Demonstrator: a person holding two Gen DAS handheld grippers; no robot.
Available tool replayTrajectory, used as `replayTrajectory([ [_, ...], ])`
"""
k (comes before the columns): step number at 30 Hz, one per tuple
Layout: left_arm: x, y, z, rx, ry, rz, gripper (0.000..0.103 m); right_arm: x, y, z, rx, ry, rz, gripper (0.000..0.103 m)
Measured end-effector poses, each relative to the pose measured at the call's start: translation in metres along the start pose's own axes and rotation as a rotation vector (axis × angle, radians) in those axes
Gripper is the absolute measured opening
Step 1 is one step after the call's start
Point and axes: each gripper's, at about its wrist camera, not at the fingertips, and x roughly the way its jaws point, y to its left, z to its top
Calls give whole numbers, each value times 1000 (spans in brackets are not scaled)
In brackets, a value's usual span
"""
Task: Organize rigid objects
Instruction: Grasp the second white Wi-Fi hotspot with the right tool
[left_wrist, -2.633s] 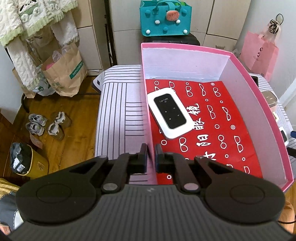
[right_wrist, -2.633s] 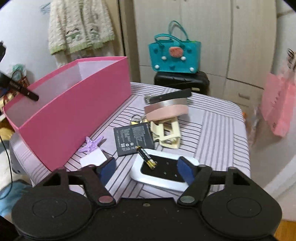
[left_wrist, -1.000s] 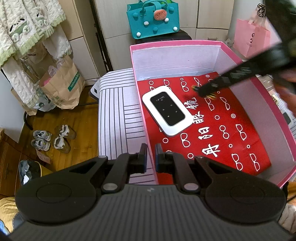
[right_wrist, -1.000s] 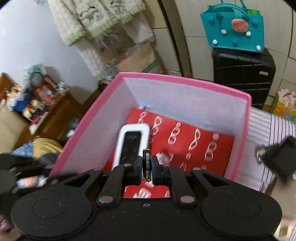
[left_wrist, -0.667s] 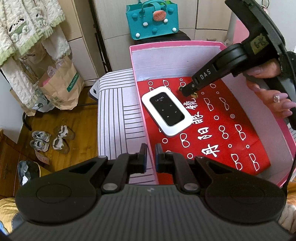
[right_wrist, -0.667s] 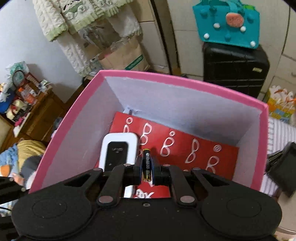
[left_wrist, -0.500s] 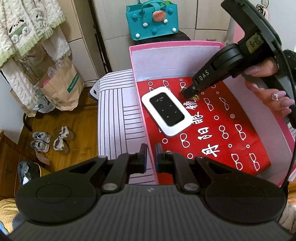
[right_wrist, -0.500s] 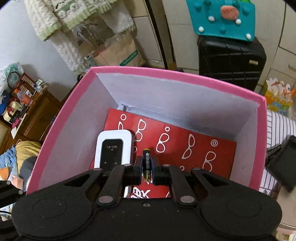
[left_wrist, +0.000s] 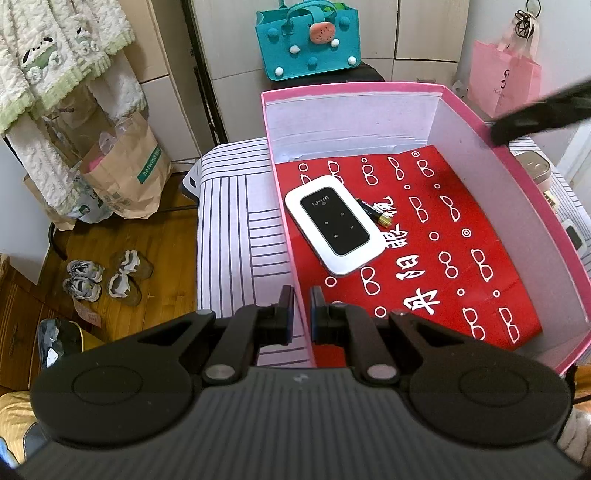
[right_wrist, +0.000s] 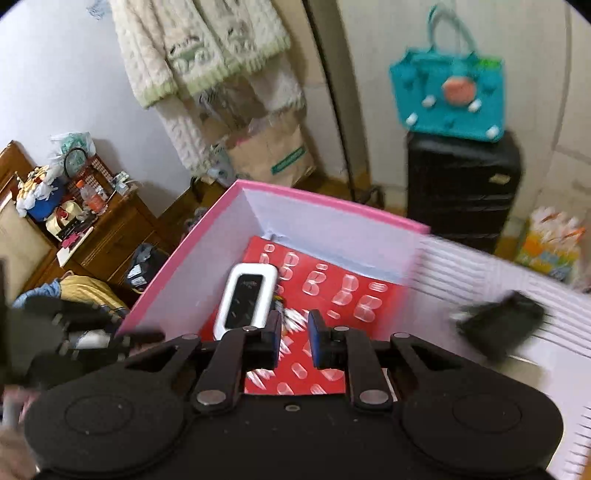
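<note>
1. The AA battery (left_wrist: 373, 211) lies on the red printed liner (left_wrist: 443, 258) inside the pink box (left_wrist: 354, 88), touching the right long edge of the white Wi-Fi router (left_wrist: 334, 225), toward the box's far left corner.
2. The right gripper (right_wrist: 294, 334) is above the box's near part, its fingers a small gap apart with nothing between them. In its own blurred view the battery is only a dark smudge (right_wrist: 279, 299) beside the router (right_wrist: 246, 301), just ahead of the left fingertip.
3. In the left wrist view the right gripper shows only as a dark blurred bar (left_wrist: 539, 114) over the box's right wall, well apart from the battery.
4. The left gripper (left_wrist: 298, 314) is closed on the box's left wall near the near corner, one finger outside and one inside. The battery lies well ahead of it, past the router.
5. The box stands on the striped table (left_wrist: 236, 229).
6. Half a second ago the right gripper held the battery upright between closed fingers, low over the liner next to the router. Now the battery is released and lying flat, the fingers have parted, and the gripper has pulled up and back toward the right wall.
7. The left gripper's clamp on the wall and the router's place are unchanged.
</note>
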Motion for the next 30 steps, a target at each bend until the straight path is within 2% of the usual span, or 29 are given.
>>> replayTrajectory([
  [4, 0, 0, -2, -2, -3, 1, 8, -52, -20, -34, -17, -21, -72, 25],
  [5, 0, -1, -2, -1, -5, 3, 8, -65, -31, -54, -19, -15, -105, 26],
  [6, 0, -1, -3, -2, -7, 5, 8, -65, -31, -54, -19, -15, -105, 28],
  [8, 0, -1, -3, -8, -9, 6, 8, -73, -48, -84, -1, 2, -131, 29],
  [9, 0, -1, -3, -12, -10, 6, 8, -73, -48, -84, -1, 2, -131, 31],
  [13, 0, -1, -4, -28, -11, 8, 8, -71, -73, -121, 43, 24, -147, 38],
  [16, 0, -3, -5, -31, -14, 18, 8, -66, -88, -143, 64, 30, -151, 47],
  [18, 0, -3, -5, -33, -13, 19, 8, -62, -96, -153, 52, 32, -147, 59],
  [20, 0, -3, -5, -42, -12, 18, 8, -58, -102, -159, 7, 30, -145, 65],
  [22, 0, -3, -5, -49, -11, 19, 8, -55, -107, -164, -46, 15, -161, 65],
  [27, 0, -6, -6, -48, -15, 34, 8, -41, -110, -172, -286, 63, -173, 71],
  [30, 0, -6, -6, -53, -13, 36, 8, -31, -110, -174, -435, 120, -126, 75],
])
